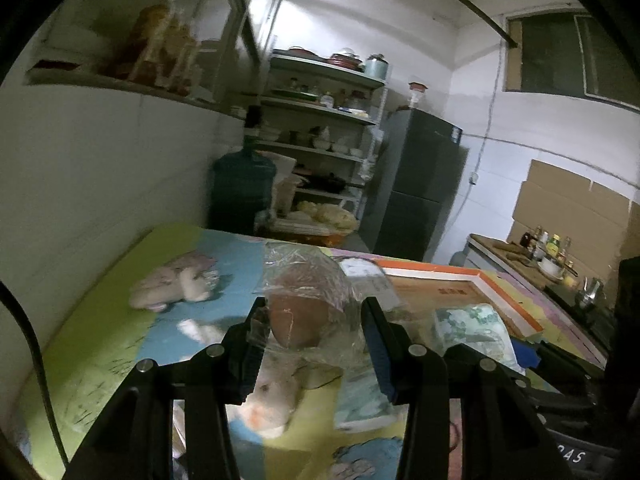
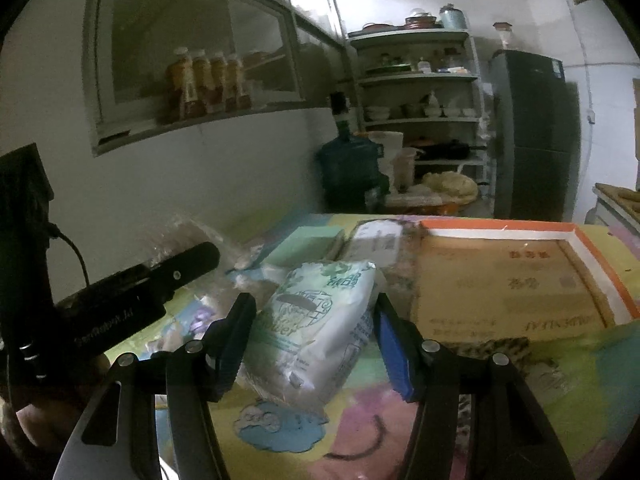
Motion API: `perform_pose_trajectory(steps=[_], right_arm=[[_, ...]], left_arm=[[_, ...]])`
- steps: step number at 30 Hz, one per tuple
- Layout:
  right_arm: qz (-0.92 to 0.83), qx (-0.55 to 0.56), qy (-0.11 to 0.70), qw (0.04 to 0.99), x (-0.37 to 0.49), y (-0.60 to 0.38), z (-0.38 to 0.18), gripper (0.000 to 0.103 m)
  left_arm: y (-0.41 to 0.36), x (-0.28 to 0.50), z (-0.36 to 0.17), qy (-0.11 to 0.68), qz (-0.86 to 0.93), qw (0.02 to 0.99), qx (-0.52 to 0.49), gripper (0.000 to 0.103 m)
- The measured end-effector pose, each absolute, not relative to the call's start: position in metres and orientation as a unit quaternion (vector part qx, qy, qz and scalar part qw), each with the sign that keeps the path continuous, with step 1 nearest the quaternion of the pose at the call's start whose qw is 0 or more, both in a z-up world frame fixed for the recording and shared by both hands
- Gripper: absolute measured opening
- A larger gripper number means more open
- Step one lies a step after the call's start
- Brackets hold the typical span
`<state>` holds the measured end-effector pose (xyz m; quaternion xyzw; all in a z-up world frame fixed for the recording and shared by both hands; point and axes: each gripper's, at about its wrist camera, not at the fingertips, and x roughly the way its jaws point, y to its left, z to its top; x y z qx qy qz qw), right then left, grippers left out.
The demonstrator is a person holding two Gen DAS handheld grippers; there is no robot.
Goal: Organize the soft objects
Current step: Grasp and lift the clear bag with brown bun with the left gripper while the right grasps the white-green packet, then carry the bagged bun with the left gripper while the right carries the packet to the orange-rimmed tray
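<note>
My left gripper (image 1: 314,320) is shut on a clear plastic bag with a round brown loaf-like thing inside (image 1: 298,320), held above the colourful play mat (image 1: 100,344). Two pale plush toys lie on the mat, one at the left (image 1: 172,284) and one under the gripper (image 1: 268,396). My right gripper (image 2: 316,320) is shut on a white and green soft pack of tissues (image 2: 320,328), lifted off the mat. The pack (image 1: 472,322) also shows in the left wrist view, right of the bag. One of the left gripper's fingers (image 2: 188,262) and the crinkled bag (image 2: 188,228) show at the left of the right wrist view.
A shallow cardboard box with an orange and white rim (image 2: 520,280) lies on the mat at the right. A white wall runs along the left. Behind the mat stand a blue water jug (image 2: 348,168), open shelves of dishes (image 2: 420,80) and a dark fridge (image 2: 536,132).
</note>
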<state>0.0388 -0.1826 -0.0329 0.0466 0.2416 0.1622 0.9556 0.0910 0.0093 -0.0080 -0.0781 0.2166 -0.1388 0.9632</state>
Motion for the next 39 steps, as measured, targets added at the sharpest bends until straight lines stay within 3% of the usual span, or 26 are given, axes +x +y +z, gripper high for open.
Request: perform_pose_trajectory(steps=[27,29,30,31,38,39], right_arm=[[0.043,0.102,0.227,0.968,0.059,-0.346,-0.025,0.06],[0.035,0.099,0.228,0.968,0.061,-0.357,-0.026,0.05],[0.032,0.1,0.231,0.967,0.063,-0.362,-0.027,0.039],[0.033,0.108,0.238,0.965,0.067,-0.366,-0.028,0.037],[0.042,0.149,0.246,0.957,0.05,-0.396,-0.037,0.038],[0.049,0.149,0.25,0.955,0.046,-0.397,-0.039,0.043]], left_arm=[[-0.158,0.142,-0.003,0.253,-0.252,0.933,-0.048,0.047],[-0.168,0.146,-0.004,0.257,-0.253,0.932,-0.046,0.047],[-0.172,0.15,-0.005,0.261,-0.251,0.931,-0.046,0.047],[-0.175,0.153,-0.006,0.265,-0.25,0.93,-0.047,0.047],[-0.188,0.166,-0.012,0.282,-0.251,0.925,-0.048,0.047],[-0.189,0.167,-0.013,0.282,-0.252,0.924,-0.047,0.047]])
